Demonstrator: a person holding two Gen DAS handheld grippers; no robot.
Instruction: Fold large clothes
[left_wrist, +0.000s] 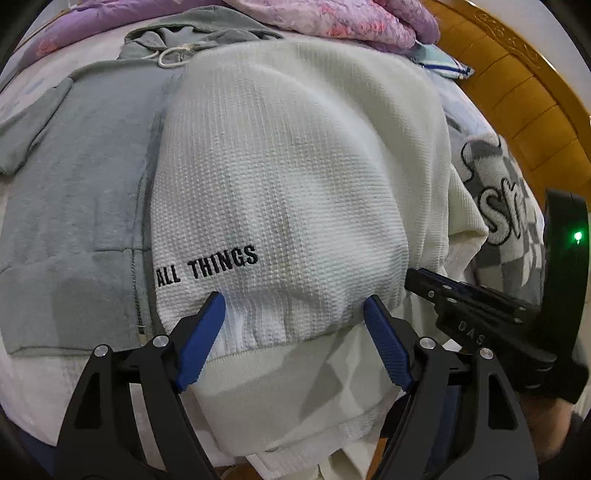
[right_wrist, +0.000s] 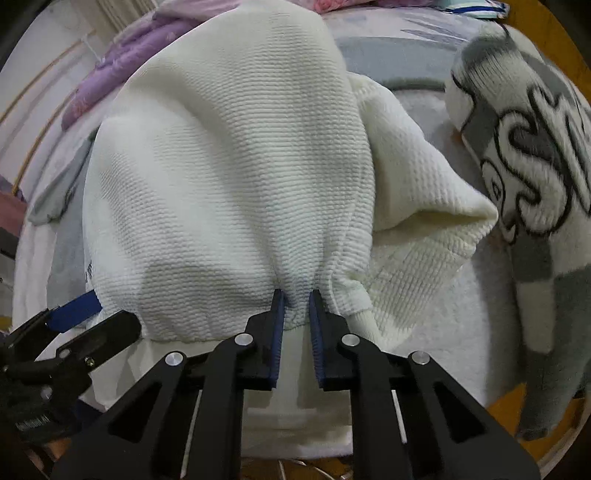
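The right gripper (right_wrist: 297, 295) pinches the near hem of the white sweater (left_wrist: 288, 177), while the left gripper (left_wrist: 295, 302) jaws stand wide over it, gripping nothing.

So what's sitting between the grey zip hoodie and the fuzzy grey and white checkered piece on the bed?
The white waffle-knit sweater lies between the grey zip hoodie and the checkered piece, overlapping the hoodie's edge. The left wrist view shows it.
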